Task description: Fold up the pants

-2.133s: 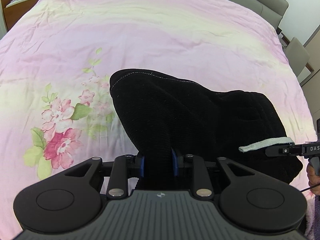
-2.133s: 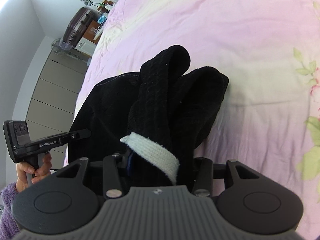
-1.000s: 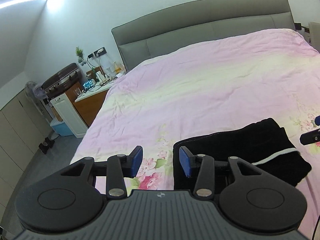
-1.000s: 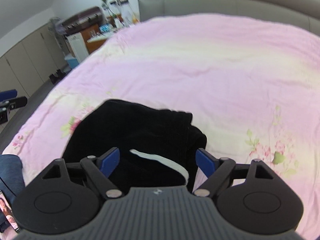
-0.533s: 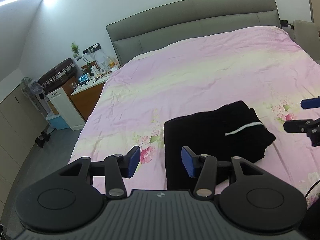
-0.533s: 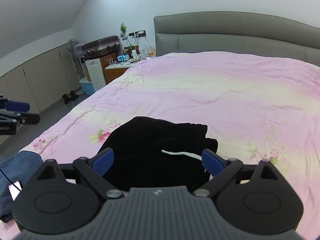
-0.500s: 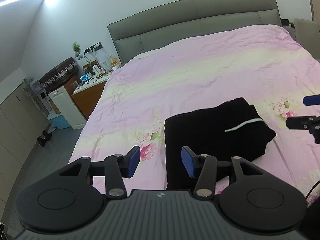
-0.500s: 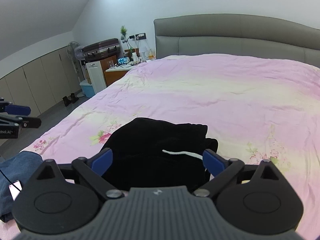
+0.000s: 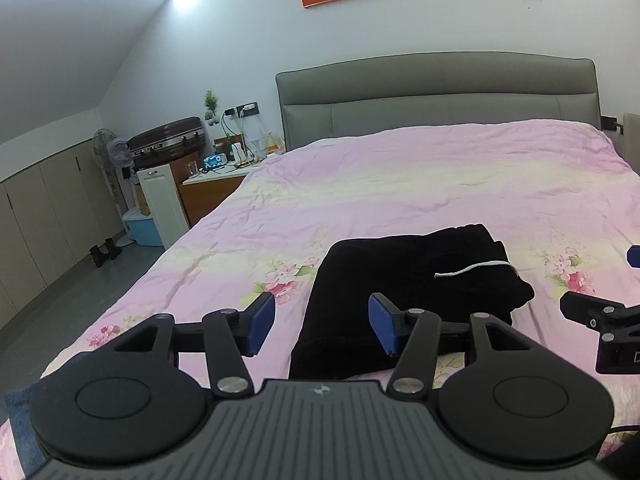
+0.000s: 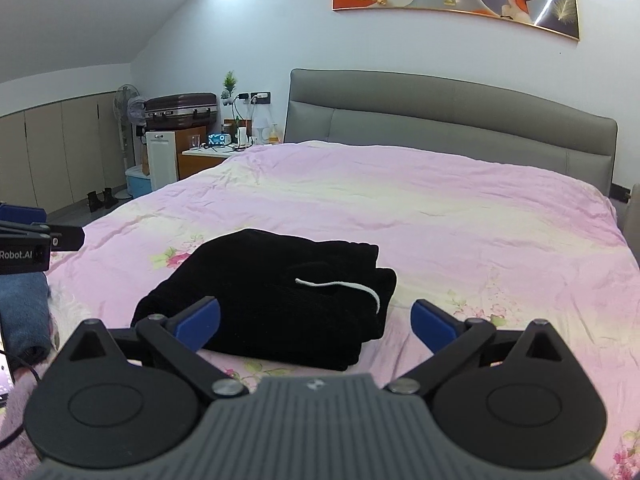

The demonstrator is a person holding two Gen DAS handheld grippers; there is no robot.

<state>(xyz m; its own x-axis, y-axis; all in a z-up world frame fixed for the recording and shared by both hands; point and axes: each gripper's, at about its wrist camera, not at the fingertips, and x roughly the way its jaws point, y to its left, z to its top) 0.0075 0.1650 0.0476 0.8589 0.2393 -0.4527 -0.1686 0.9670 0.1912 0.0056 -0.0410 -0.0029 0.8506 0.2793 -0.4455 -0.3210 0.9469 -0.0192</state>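
Black pants (image 9: 404, 280) lie folded in a compact stack on the pink floral bedspread (image 9: 420, 184), with a white drawstring (image 9: 472, 269) on top. They also show in the right wrist view (image 10: 280, 292), drawstring (image 10: 340, 286) across the top. My left gripper (image 9: 322, 322) is open and empty, held back from the stack's near left edge. My right gripper (image 10: 316, 322) is open wide and empty, held back from the stack's near edge. The right gripper's tip (image 9: 592, 314) shows at the right of the left wrist view.
A grey headboard (image 9: 440, 96) stands at the far end of the bed. A nightstand (image 9: 212, 184), a white cabinet, a suitcase (image 10: 182, 110) and a fan stand left of the bed. A folded blue cloth (image 10: 22, 308) lies at the bed's near left corner.
Both grippers let go of the pants, opened, and pulled back and up from the bed. The folded stack lies still; over the last half second the view rose further.
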